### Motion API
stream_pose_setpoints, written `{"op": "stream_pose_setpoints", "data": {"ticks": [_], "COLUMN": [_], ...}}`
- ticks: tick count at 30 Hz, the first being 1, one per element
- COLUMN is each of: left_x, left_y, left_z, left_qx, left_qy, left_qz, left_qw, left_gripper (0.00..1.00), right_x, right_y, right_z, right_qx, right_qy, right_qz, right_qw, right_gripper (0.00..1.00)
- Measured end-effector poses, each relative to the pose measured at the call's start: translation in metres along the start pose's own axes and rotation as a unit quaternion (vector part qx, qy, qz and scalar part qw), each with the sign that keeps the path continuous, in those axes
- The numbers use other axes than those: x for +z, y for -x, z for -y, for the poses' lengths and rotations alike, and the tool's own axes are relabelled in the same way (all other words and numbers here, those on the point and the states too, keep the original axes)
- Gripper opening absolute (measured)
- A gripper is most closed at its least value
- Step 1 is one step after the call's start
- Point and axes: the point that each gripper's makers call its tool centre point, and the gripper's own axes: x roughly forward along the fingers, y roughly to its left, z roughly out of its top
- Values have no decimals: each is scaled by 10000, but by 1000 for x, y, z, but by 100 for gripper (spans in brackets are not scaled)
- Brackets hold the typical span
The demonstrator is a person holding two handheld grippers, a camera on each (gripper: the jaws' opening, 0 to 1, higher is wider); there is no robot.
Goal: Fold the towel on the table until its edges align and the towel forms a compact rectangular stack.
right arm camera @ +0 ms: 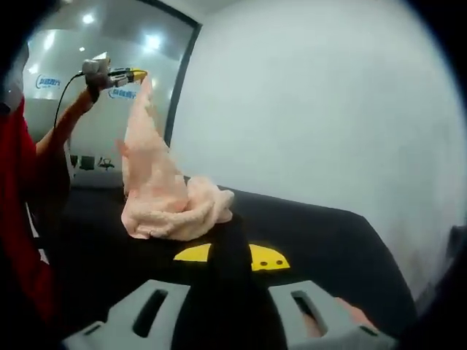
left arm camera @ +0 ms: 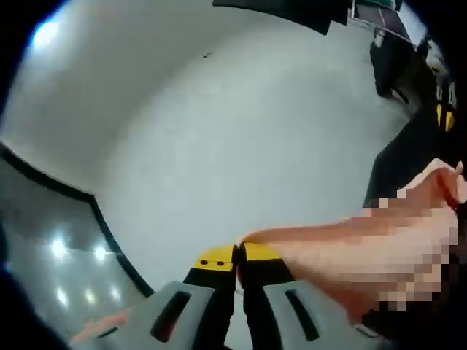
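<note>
Left gripper [right arm camera: 135, 74] pinches towel [right arm camera: 164, 193] corner high above table [right arm camera: 321, 240]; right gripper [right arm camera: 230, 257], jaws spread, should seize the neighbouring corner.

The left hand-held gripper [left arm camera: 236, 257] is raised high on an outstretched arm [right arm camera: 62, 127], its jaws closed together. The right hand-held gripper [right arm camera: 230, 257] sits low, its jaws spread apart.

- Towel [right arm camera: 164, 197]: soft, fluffy peach cloth, matt.
- Table [right arm camera: 321, 240]: black, matt, smooth.
- Right gripper [right arm camera: 230, 257]: grey plastic with yellow tips, smooth.
- Left gripper [left arm camera: 236, 257]: the same grey plastic, yellow tips.
- Wall [left arm camera: 241, 131]: white, plain, matt.
- Glass [right arm camera: 109, 95]: glossy, reflecting lights.
</note>
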Motion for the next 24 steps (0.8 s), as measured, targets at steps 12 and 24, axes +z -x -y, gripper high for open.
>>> {"op": "stream_pose_setpoints", "data": {"ticks": [12,24], "left_x": [-120,-194], "left_y": [10,51], "left_z": [-79,-73], "left_qx": [585,675], "left_qy": [-813,-510], "left_qz": [-1516,-2301], "left_qw": [9833,9695], "left_gripper": [0,0], "right_x": [-5,21], "right_y": [-6,-53], "right_z": [-11,-110], "right_qx": [-85,674], "right_qy": [360,1410], "right_qz": [-263,-415], "right_qw": [9990,9868], "right_gripper": [16,14]}}
